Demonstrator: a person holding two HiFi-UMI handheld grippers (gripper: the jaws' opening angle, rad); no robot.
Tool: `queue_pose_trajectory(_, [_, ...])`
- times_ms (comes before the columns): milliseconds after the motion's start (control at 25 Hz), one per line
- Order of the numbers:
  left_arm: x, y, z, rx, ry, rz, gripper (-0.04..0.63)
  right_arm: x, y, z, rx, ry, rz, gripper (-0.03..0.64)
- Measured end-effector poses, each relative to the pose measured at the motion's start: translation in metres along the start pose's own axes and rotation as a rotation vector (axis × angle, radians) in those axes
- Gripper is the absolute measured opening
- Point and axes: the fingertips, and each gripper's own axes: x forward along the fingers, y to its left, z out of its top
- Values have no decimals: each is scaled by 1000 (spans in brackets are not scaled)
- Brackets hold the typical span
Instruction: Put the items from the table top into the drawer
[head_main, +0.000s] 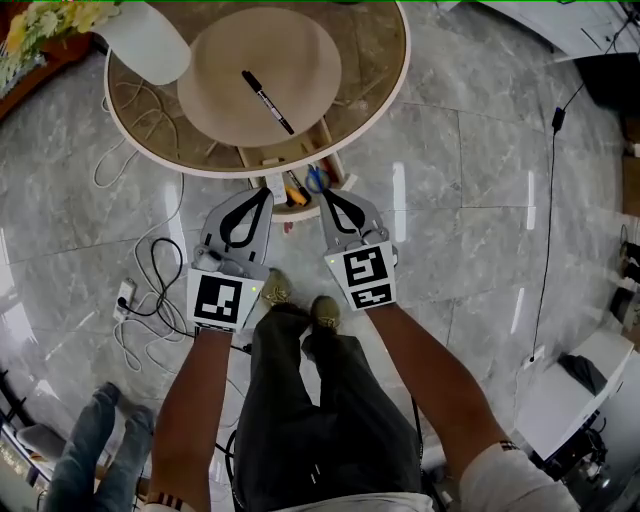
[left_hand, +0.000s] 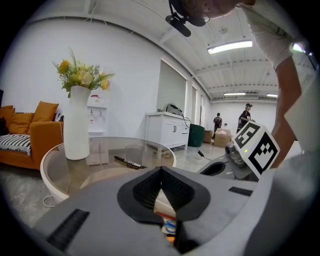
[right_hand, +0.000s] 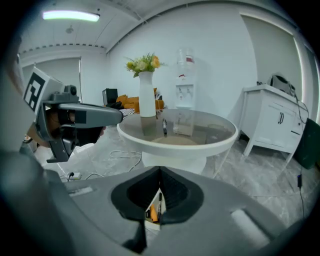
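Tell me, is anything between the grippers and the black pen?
Nothing visible is. The black pen lies alone on the glass top; the white vase stands at the far left. The left gripper and right gripper, both shut, hover by the near edge.

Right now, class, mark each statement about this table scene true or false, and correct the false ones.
1. A black marker lies on the table. True.
2. The drawer under the table edge is closed. False: it stands open, with items inside.
3. The right gripper holds the marker. False: it is shut on nothing, and the marker lies on the table.
4. A white vase with flowers stands on the table. True.
5. The left gripper is shut and holds nothing. True.
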Motion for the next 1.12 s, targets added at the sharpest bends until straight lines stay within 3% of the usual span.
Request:
queue_pose_trajectory(560, [1, 22, 37, 18, -13, 18, 0, -8, 7, 91, 1, -115, -2, 2])
queue_pose_trajectory(1120, [21, 61, 47, 32, -5, 3, 0, 37, 8, 131, -5, -109, -1, 2])
